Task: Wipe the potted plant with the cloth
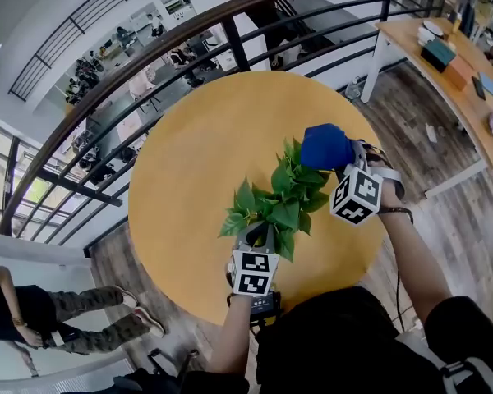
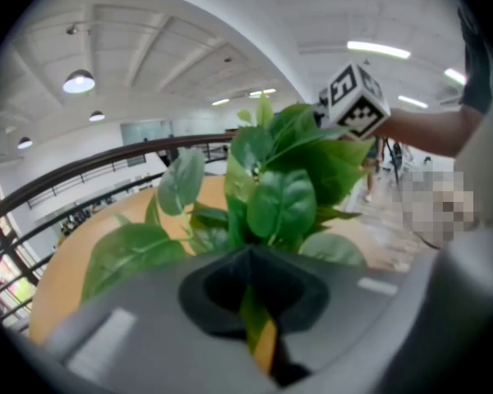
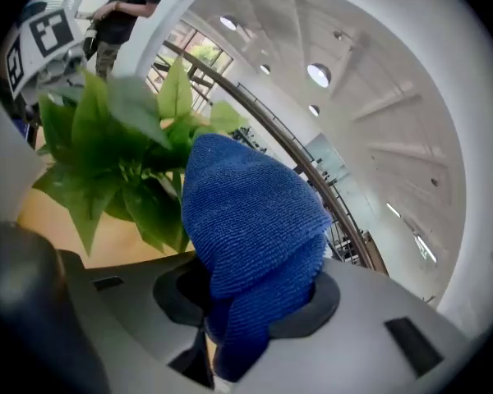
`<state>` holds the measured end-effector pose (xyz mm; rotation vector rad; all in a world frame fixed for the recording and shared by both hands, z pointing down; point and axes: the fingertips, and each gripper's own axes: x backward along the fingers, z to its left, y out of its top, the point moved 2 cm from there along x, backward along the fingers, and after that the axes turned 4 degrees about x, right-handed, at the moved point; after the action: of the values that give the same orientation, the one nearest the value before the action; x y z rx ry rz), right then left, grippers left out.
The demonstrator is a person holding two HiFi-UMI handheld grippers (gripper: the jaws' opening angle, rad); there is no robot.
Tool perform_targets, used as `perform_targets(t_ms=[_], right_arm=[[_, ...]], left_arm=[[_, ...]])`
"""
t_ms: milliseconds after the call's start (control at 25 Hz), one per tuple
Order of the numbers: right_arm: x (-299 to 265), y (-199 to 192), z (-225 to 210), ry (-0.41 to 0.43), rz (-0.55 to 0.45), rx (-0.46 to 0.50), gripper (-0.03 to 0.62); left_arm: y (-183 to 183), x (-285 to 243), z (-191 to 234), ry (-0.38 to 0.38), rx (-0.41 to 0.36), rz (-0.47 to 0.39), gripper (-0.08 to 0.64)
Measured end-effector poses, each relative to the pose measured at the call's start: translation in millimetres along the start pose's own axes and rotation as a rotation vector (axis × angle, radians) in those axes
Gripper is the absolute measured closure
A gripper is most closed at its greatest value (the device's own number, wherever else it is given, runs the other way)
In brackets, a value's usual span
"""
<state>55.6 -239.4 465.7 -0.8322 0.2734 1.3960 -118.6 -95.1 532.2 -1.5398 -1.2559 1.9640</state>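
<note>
We see the left claw (image 2: 261, 335) pressed together on a thin green leaf (image 2: 251, 306) of the plant (image 1: 279, 199). The plant's other leaves rise just ahead of this claw and above its jaws. The right claw (image 3: 222, 335) pinches the blue cloth (image 3: 246, 220), which bulges out in front of its jaws in a rounded wad. The plant stands just ahead and to the left of that claw. Its nearest leaves are right against the cloth, but we cannot tell whether they touch. The plant sits between the two claws, and the round table (image 1: 189, 154) lies below their tips.
</note>
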Motion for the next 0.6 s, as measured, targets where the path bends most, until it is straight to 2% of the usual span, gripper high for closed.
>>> perform_targets(t_ms=[160, 400, 520, 600], right_arm=[[-33, -35, 28, 0.115, 0.086, -0.097, 0.442], [-43, -89, 70, 0.253, 0.198, -0.247, 0.442], [-34, -104, 92, 0.285, 0.195, -0.369, 0.442], [-18, -104, 91, 0.259, 0.145, -0.471, 0.442]], left_arm=[[-3, 1, 3, 0.003, 0.006, 0.011, 0.558], [-4, 0, 3, 0.007, 0.009, 0.017, 0.558], [-6, -1, 5, 0.009, 0.008, 0.018, 0.558], [-7, 0, 5, 0.01, 0.008, 0.019, 0.558]])
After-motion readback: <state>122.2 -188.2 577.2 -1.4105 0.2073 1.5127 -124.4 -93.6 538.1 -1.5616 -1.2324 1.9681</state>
